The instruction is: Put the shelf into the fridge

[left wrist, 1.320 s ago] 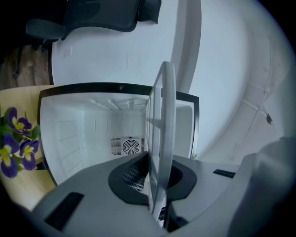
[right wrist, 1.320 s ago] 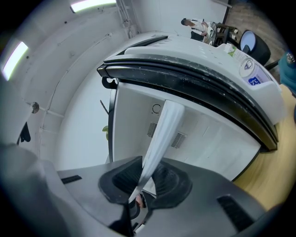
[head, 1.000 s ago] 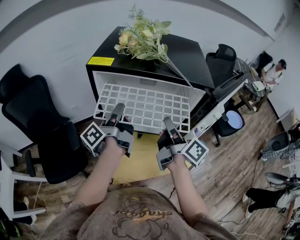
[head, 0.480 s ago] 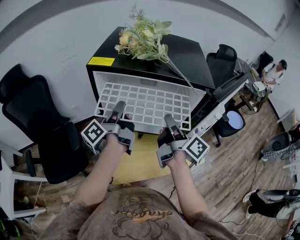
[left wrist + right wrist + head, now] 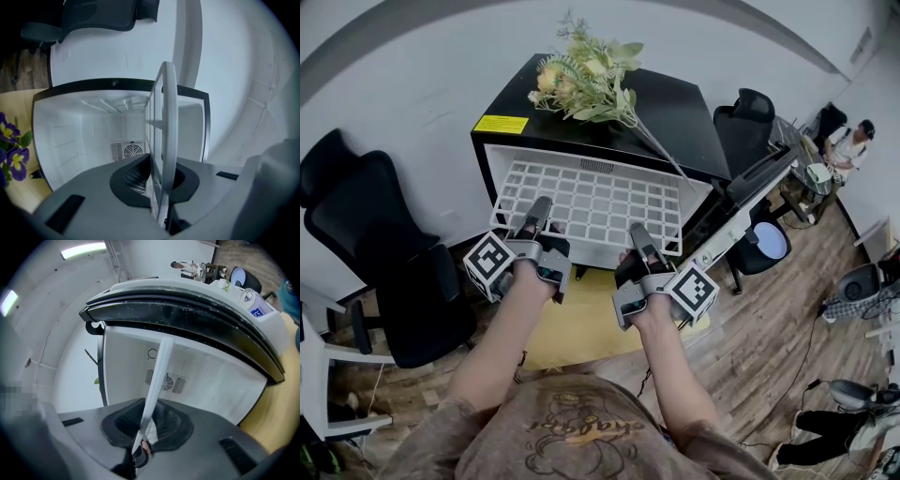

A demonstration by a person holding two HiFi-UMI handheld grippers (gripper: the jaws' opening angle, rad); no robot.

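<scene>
Hardly anything has shifted — left claw and right claw each pinch the shelf's front edge, partly inside the fridge. Keep it level — push both sides evenly.

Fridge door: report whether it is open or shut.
Open: the door stands swung out to the right, and the fridge shows its white interior behind the shelf.

left claw, right claw both clamped.
</scene>
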